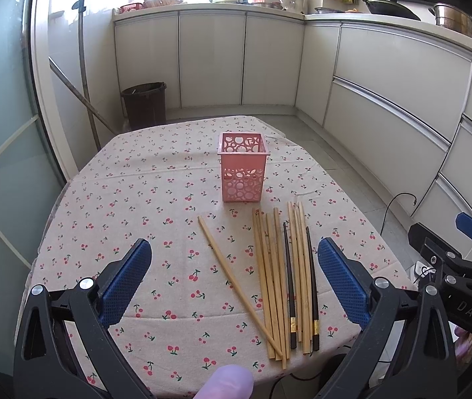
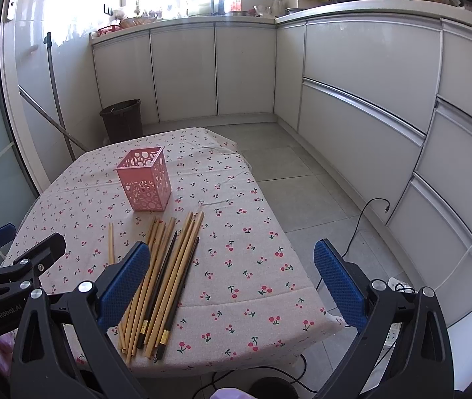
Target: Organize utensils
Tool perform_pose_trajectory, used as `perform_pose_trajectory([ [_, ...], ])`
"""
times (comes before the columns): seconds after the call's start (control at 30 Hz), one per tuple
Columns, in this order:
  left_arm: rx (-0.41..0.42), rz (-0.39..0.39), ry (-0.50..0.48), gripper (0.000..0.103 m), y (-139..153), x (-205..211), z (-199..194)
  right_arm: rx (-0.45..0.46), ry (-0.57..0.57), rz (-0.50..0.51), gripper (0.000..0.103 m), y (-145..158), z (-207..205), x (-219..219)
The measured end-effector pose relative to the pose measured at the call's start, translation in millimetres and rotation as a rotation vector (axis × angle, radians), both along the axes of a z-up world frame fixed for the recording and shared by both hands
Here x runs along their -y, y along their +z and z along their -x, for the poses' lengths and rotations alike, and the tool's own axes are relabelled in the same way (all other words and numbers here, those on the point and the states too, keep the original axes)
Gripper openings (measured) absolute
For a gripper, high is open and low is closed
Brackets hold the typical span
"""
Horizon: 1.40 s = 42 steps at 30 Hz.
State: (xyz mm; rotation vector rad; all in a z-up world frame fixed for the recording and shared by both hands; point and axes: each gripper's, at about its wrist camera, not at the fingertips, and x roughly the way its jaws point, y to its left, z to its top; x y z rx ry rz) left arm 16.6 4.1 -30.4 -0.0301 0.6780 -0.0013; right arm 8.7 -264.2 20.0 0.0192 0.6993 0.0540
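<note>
A pink perforated utensil holder (image 1: 243, 167) stands upright on the cherry-print tablecloth (image 1: 136, 199); it also shows in the right wrist view (image 2: 144, 179). Several wooden chopsticks (image 1: 271, 282) and two black ones (image 1: 290, 292) lie in a loose bundle in front of it, with one wooden chopstick (image 1: 232, 281) lying askew to the left. The bundle also shows in the right wrist view (image 2: 166, 282). My left gripper (image 1: 234, 279) is open and empty above the near table edge, over the chopsticks. My right gripper (image 2: 231, 282) is open and empty, to the right of the bundle.
The table (image 2: 252, 299) ends close at the front and right; cables (image 2: 362, 219) lie on the tiled floor. A dark bin (image 1: 144, 103) and a leaning pole (image 1: 84, 76) stand beyond the table. White cabinets (image 1: 385, 99) line the back and right.
</note>
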Motion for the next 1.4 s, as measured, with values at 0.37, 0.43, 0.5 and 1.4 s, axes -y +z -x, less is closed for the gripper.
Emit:
perform_pose_trajectory([
  [0.37, -0.211, 0.08, 0.041, 0.096, -23, -17, -39, -0.042, -0.024, -0.017, 0.096, -3, -5, 4],
  [0.43, -0.304, 0.122, 0.101, 0.096, -38, -29, -58, -0.09, -0.054, -0.052, 0.096, -7, -9, 12],
  [0.5, -0.374, 0.154, 0.164, 0.096, -54, -39, -74, -0.147, -0.084, -0.104, 0.096, -12, -15, 23],
  [1.4, -0.576, 0.053, 0.211, 0.007, -117, -25, -182, -0.541, -0.161, -0.213, 0.096, -79, -63, 36],
])
